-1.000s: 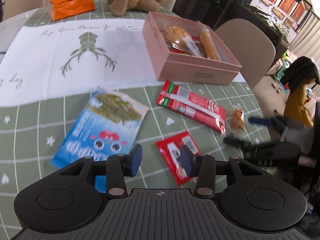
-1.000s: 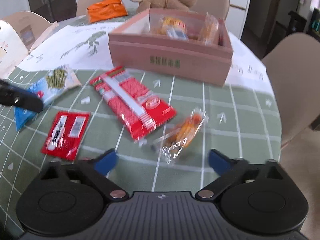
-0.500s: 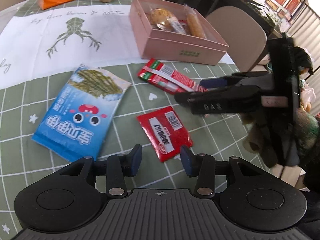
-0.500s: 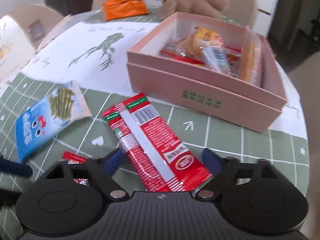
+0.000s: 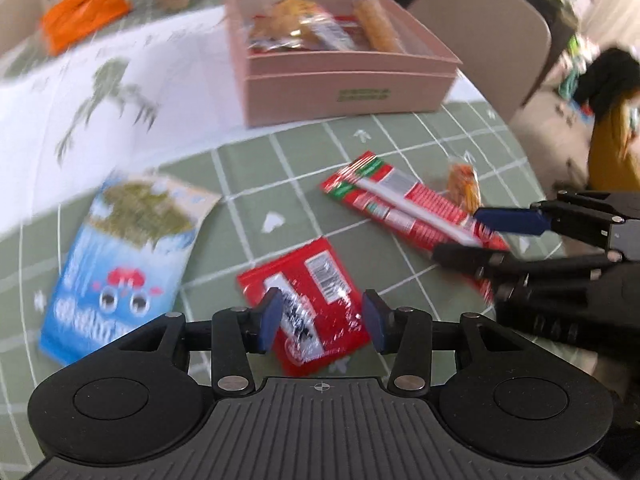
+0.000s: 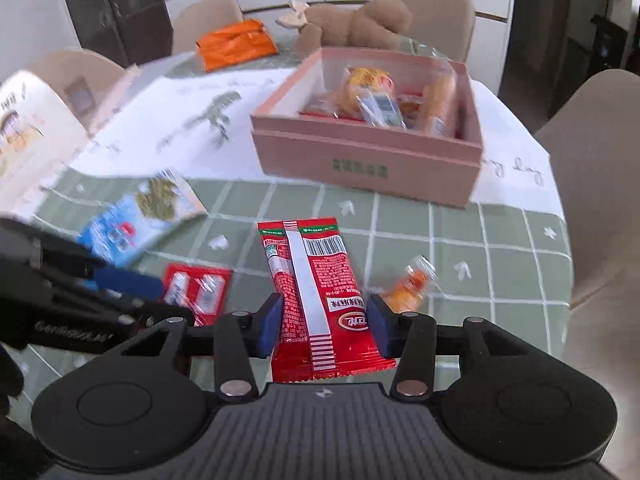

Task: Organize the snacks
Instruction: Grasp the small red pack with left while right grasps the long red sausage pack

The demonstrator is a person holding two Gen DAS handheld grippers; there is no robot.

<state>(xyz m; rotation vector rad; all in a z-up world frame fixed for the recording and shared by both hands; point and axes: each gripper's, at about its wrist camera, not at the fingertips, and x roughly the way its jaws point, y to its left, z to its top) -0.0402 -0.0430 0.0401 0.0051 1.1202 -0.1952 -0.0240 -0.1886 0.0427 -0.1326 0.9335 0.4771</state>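
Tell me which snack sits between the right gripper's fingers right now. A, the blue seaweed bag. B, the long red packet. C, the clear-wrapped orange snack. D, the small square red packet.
B: in the right wrist view the long red packet lies between the blue pads of the right gripper, whose jaws have just been closing around it.

We note a table [image 6: 520, 248] under a green grid-patterned cloth. Landmark: the pink box [image 6: 368, 160], resting on a white frog-print sheet [image 5: 80, 80]. Near side of the box: long red packet [image 6: 316, 296], small clear-wrapped orange snack [image 6: 412, 284] to its right, small red packet [image 5: 308, 304] and blue seaweed bag [image 5: 120, 256] leftward. Beyond the box: orange pouch [image 6: 236, 44], brown plush toy [image 6: 352, 20].
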